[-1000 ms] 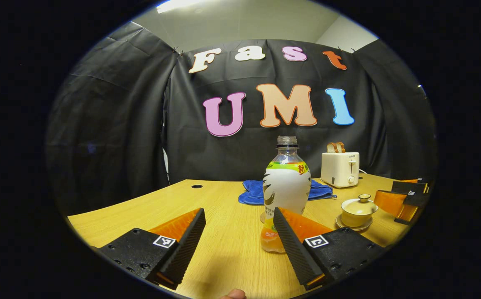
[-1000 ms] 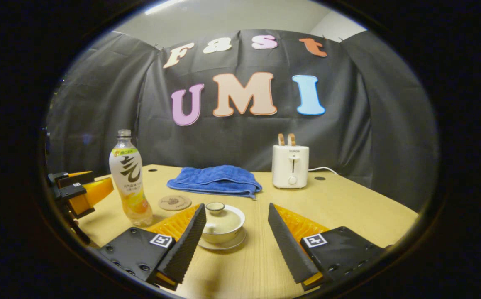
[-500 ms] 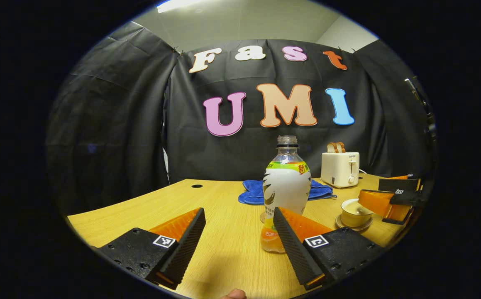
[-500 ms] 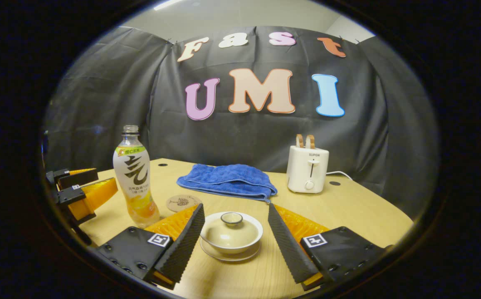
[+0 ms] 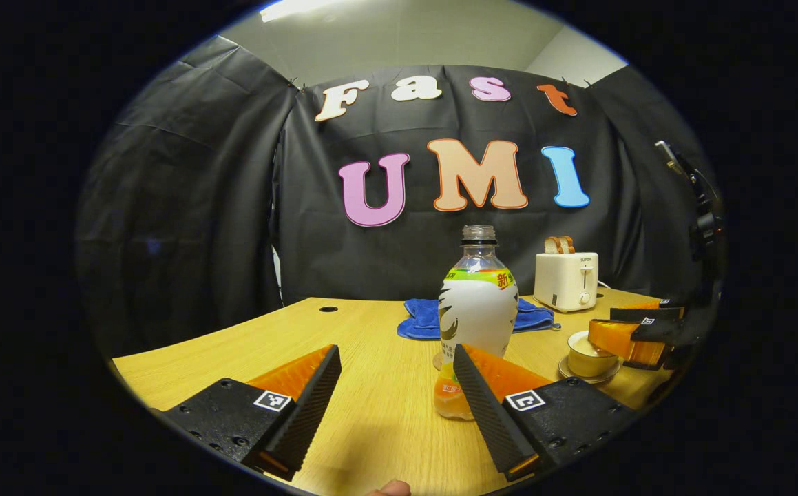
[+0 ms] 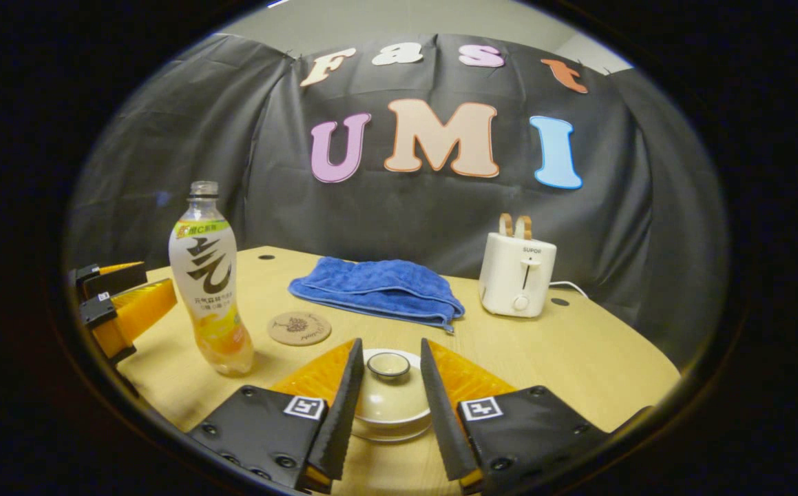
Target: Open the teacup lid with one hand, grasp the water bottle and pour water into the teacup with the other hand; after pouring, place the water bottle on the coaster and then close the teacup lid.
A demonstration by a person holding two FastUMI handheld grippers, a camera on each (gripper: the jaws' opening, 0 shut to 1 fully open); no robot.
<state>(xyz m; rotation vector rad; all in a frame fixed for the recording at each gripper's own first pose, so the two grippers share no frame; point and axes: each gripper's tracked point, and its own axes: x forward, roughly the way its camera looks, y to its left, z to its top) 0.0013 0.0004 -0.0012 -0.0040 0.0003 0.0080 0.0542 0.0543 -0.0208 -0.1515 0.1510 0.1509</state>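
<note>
- On the table (image 6: 578, 358), wood-grain top, everything stands against the black cloth wall; your two grippers work from its near edge.
- Blue towel (image 6: 378, 293), folded, lies at 12 o'clock from the teacup in the right gripper view, toward the back.
- Toaster (image 6: 517, 274), white, two slices standing in its slots, at 1 o'clock from the teacup, near the wall.
- Water bottle (image 5: 478, 324), upright, cap off, white label, orange liquid low in it. In the left gripper view it stands ahead at 1 o'clock, partly behind your left gripper's right-hand finger.
- Left gripper (image 5: 396, 399): fingers spread wide, nothing between them, short of the bottle. Not touching it.
- Right gripper (image 6: 386, 413): fingers drawn in close on either side of the teacup's lid (image 6: 390, 393). You cannot tell whether the pads touch it; a thin gap seems to show on each side.
- Teacup (image 6: 392, 413), cream, lid on, sitting on its saucer (image 6: 392, 432); it lies between your right gripper's fingers, at 3 o'clock from the bottle in the left gripper view.
- Coaster (image 6: 299, 328), round, flat, bare, between bottle and towel, at 10 o'clock from the teacup.
- Fingertip (image 5: 388, 488), yours, at the bottom edge of the left gripper view.
</note>
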